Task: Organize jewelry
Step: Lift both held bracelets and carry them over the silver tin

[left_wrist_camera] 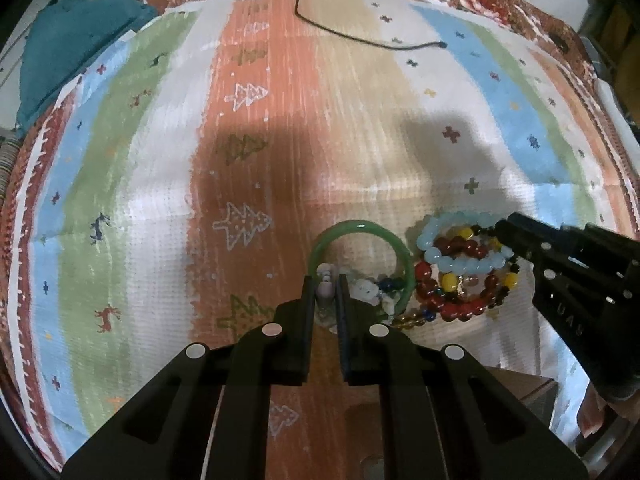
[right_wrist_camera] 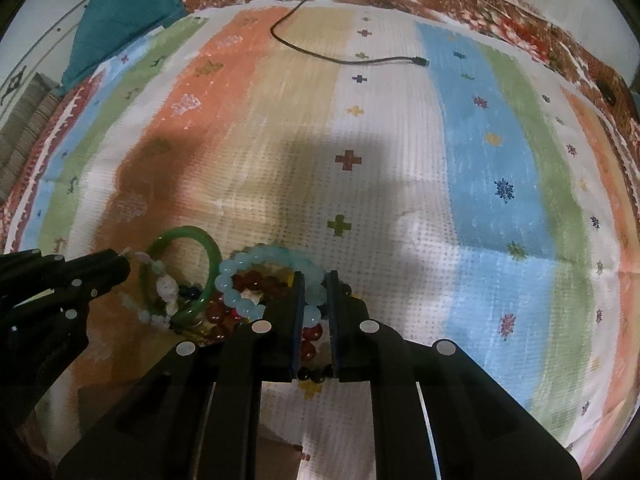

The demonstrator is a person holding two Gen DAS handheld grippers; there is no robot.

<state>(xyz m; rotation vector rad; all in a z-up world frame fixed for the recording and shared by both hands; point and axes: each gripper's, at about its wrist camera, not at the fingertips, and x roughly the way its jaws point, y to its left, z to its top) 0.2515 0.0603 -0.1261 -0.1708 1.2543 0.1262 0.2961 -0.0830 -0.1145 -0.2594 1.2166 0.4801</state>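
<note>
The bangle [left_wrist_camera: 362,256] lies on the cloth [left_wrist_camera: 160,200], and the heap of bead bracelets [left_wrist_camera: 466,268] touches it on the right. A pale bead string [left_wrist_camera: 326,280] lies inside the bangle's ring and over its near edge. The left tongs [left_wrist_camera: 325,288] stand over that string; the right tongs [right_wrist_camera: 314,292] stand over the heap's right side. Far behind, a cable [left_wrist_camera: 360,36] lies across the cloth, with a folded garment [left_wrist_camera: 72,32] at the far left corner.

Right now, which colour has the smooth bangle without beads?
Green. The bangle shows best in the left wrist view, lying on the striped cloth.
</note>
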